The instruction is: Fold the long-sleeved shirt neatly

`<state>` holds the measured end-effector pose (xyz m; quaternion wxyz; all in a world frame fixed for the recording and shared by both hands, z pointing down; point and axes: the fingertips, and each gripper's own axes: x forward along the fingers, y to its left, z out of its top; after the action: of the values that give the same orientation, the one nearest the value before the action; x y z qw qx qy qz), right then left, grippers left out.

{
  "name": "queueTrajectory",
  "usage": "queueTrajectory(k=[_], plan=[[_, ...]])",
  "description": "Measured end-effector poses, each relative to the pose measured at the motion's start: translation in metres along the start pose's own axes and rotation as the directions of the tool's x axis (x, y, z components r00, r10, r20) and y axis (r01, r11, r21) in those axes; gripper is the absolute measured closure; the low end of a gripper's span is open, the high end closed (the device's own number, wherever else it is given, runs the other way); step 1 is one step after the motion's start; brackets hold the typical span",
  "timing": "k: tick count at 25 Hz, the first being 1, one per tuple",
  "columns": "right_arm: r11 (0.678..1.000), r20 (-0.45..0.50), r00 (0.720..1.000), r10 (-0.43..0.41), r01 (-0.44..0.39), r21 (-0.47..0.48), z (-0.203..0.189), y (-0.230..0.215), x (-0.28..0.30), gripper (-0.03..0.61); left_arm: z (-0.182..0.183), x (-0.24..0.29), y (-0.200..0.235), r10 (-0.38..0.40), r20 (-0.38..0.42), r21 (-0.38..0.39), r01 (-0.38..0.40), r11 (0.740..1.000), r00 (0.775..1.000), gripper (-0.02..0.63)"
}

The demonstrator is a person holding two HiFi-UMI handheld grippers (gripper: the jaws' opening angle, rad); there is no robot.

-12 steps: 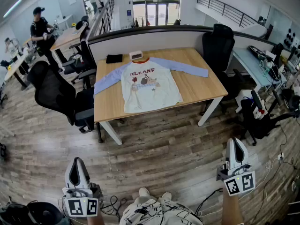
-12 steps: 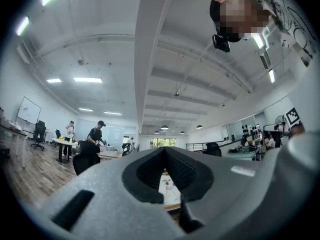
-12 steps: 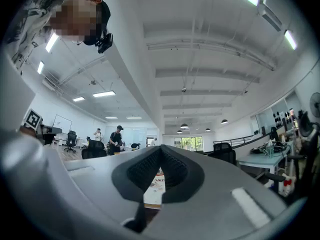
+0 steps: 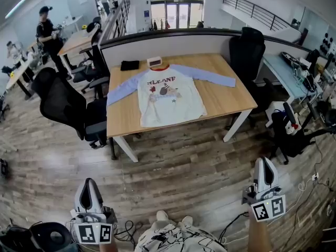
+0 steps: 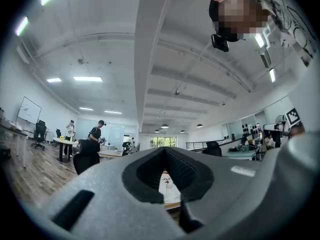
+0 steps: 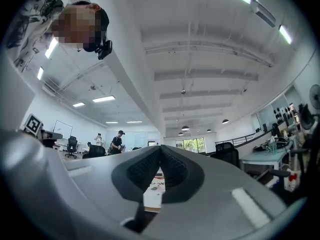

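Showing both tools clenched and empty: the left gripper (image 4: 87, 187) and the right gripper (image 4: 265, 164) are held low at the head view's bottom edge, each with its jaws pressed together on nothing, as each gripper view confirms. Both are well apart from the long-sleeved shirt (image 4: 170, 94), which lies flat and face up on the wooden table (image 4: 233, 96), sleeves spread to either side. Folding has not begun.

Likely hazards, as judged from this layout:
- Loose cables (image 4: 126, 229) lie on the floor near the person's feet and could catch a step towards the table.
- The picture-left cuff reaches the table's edge and the hem lies near the front edge, so a hard pull could drag the fabric off.
- A black item (image 4: 129, 65) and a small white box (image 4: 154, 62) sit just beside the collar and may be knocked or caught in a fold.
- Closed jaws must part before any pinch.

In both gripper views only a sliver of shirt shows below the jaws. The chest print is too small to read reliably.
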<state>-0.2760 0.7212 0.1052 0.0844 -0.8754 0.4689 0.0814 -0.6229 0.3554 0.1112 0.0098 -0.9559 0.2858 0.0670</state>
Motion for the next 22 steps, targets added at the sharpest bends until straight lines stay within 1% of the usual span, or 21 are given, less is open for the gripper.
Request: queueTrajectory(k=[3, 6, 7, 8, 10, 11, 12, 13, 14, 19, 22], plan=[[1.0, -0.001, 1.0, -0.004, 0.004, 0.0, -0.003, -0.001, 0.0, 0.581, -0.004, 0.0, 0.004, 0.02, -0.01, 0.003, -0.02, 1.0, 1.0, 0.612], [1.0, 0.003, 1.0, -0.011, 0.011, -0.005, -0.002, -0.003, 0.001, 0.579, -0.003, 0.001, 0.007, 0.035, -0.002, 0.013, -0.035, 0.999, 0.999, 0.612], [1.0, 0.004, 1.0, -0.012, 0.012, -0.005, -0.002, -0.003, 0.002, 0.552, -0.002, 0.002, 0.008, 0.043, 0.005, 0.022, -0.043, 0.999, 0.999, 0.606], [1.0, 0.006, 1.0, -0.014, 0.014, -0.003, -0.002, -0.004, 0.004, 0.46, -0.001, 0.003, 0.01, 0.054, 0.014, 0.034, -0.055, 0.998, 0.998, 0.568], [0.999, 0.035, 0.999, -0.038, 0.038, -0.001, 0.001, -0.008, 0.008, 0.162, 0.002, 0.006, 0.02, 0.101, 0.035, 0.057, -0.103, 0.993, 0.994, 0.204], [0.998, 0.057, 0.997, -0.056, 0.057, -0.003, 0.003, -0.011, 0.009, 0.066, 0.004, 0.007, 0.026, 0.127, 0.047, 0.067, -0.13, 0.989, 0.991, 0.136], [0.997, 0.075, 0.995, -0.071, 0.071, -0.005, 0.006, -0.014, 0.009, 0.039, 0.006, 0.007, 0.03, 0.143, 0.058, 0.075, -0.147, 0.986, 0.988, 0.111], [0.997, 0.084, 0.993, -0.078, 0.079, -0.008, 0.007, -0.015, 0.01, 0.021, 0.008, 0.008, 0.033, 0.148, 0.062, 0.077, -0.153, 0.985, 0.987, 0.086], [0.997, 0.082, 0.993, -0.08, 0.081, -0.012, 0.007, -0.016, 0.011, 0.015, 0.008, 0.009, 0.035, 0.149, 0.06, 0.074, -0.153, 0.985, 0.987, 0.08], [0.996, 0.045, 0.995, -0.086, 0.087, -0.02, -0.001, -0.013, 0.023, 0.014, 0.001, 0.021, 0.051, 0.154, 0.037, 0.037, -0.155, 0.987, 0.987, 0.068], [0.995, 0.037, 0.995, -0.089, 0.09, -0.033, -0.003, -0.005, 0.029, 0.014, -0.002, 0.026, 0.06, 0.132, 0.031, 0.015, -0.132, 0.991, 0.991, 0.05]])
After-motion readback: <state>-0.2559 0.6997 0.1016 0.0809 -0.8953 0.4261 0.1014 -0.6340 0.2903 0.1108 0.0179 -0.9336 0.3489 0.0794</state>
